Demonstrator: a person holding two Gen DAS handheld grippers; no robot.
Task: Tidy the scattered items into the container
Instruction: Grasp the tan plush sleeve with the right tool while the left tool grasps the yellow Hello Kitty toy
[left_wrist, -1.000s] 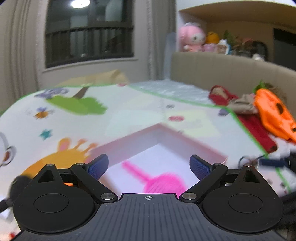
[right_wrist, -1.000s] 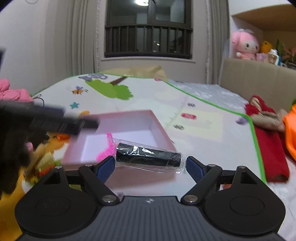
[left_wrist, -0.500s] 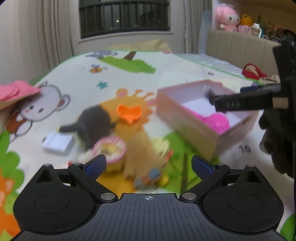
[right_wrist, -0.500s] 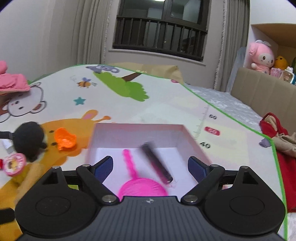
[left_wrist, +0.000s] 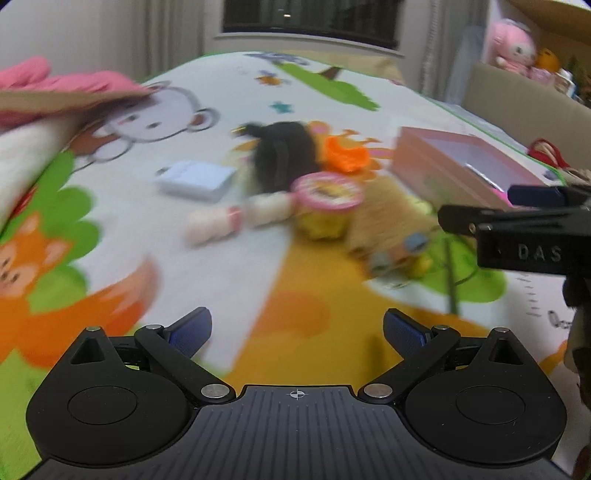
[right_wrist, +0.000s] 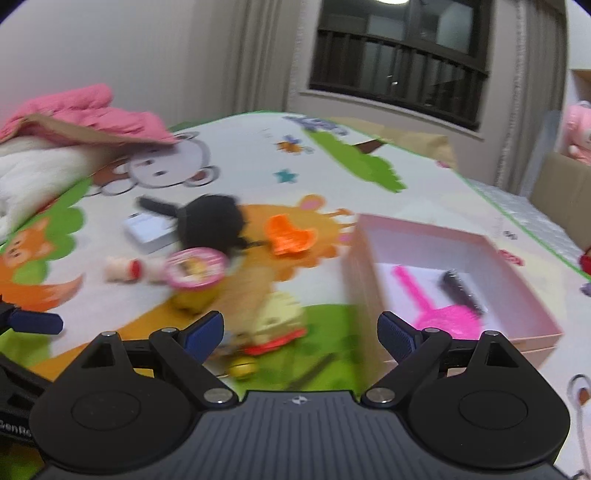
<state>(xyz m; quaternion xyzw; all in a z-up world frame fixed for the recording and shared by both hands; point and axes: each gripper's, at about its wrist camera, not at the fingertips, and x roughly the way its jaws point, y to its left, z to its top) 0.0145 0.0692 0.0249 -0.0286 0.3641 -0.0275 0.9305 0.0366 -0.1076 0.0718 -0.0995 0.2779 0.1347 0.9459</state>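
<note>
A pink box (right_wrist: 458, 236) sits on the play mat at right; it holds a pink scoop (right_wrist: 436, 310) and a black tube in clear wrap (right_wrist: 461, 291). It also shows in the left wrist view (left_wrist: 443, 166). Left of it lie a pink-lidded yellow cup (right_wrist: 195, 273) (left_wrist: 325, 206), a black furry item (right_wrist: 212, 225) (left_wrist: 284, 155), an orange clip (right_wrist: 290, 234) (left_wrist: 345, 155), a white card (left_wrist: 195, 179), a small cream bottle (left_wrist: 236, 221) and a tan plush toy (right_wrist: 266, 314) (left_wrist: 391, 225). My left gripper (left_wrist: 297, 332) is open and empty. My right gripper (right_wrist: 301, 330) is open and empty, above the plush toy.
Pink and white clothing (right_wrist: 66, 125) is piled at the mat's left edge. A beige sofa (left_wrist: 524, 103) with plush toys stands at far right. The right gripper's body (left_wrist: 532, 236) crosses the right side of the left wrist view.
My right gripper let go of the black wrapped tube, which now lies in the pink box, then swung left. My left gripper swung left from the box toward the scattered items.
</note>
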